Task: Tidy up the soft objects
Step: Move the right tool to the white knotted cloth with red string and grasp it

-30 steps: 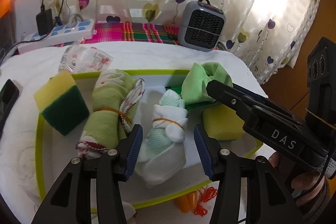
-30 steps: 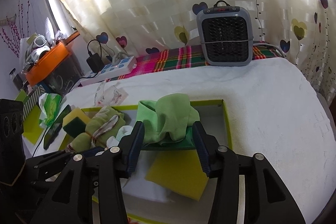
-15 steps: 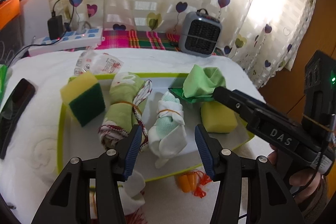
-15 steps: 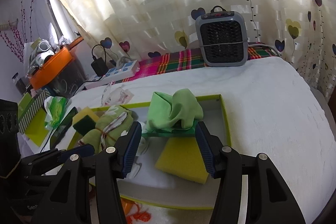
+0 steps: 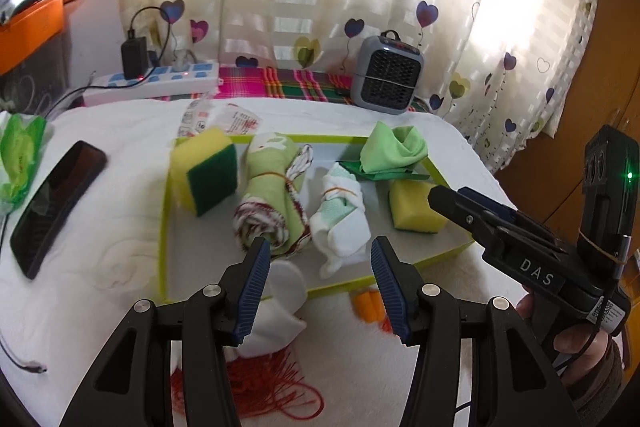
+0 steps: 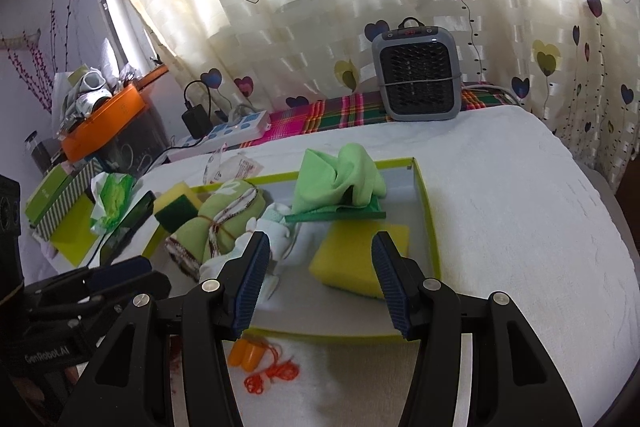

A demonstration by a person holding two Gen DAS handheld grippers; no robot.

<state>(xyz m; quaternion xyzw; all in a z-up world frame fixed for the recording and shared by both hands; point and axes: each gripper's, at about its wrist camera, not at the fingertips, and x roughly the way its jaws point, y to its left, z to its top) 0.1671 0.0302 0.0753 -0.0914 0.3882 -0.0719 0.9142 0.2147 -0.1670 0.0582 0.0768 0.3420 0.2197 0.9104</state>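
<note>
A green-rimmed tray [image 5: 163, 227] on the white bed holds a yellow-green sponge [image 5: 206, 175], a rolled green towel [image 5: 272, 201], a rolled white cloth [image 5: 340, 223], a plain yellow sponge [image 5: 414, 207] and a crumpled green cloth [image 5: 390, 151]. In the right wrist view the tray rim [image 6: 426, 211] holds the same green cloth [image 6: 340, 179], yellow sponge [image 6: 360, 259] and towel [image 6: 216, 227]. My left gripper [image 5: 318, 279] is open and empty above the tray's near edge. My right gripper [image 6: 320, 275] is open and empty, also near the tray's front.
Outside the tray lie a white rolled cloth [image 5: 280, 303], red string [image 5: 256, 391] and orange earplugs [image 6: 244, 351]. A black phone [image 5: 56, 203] and a green packet [image 5: 20, 155] lie left. A grey heater [image 5: 386, 81] and power strip [image 5: 156, 83] stand at the back.
Both grippers have pulled back and up from the tray, open and empty. The white cloth, red string and earplugs in front of the tray have come into view.
</note>
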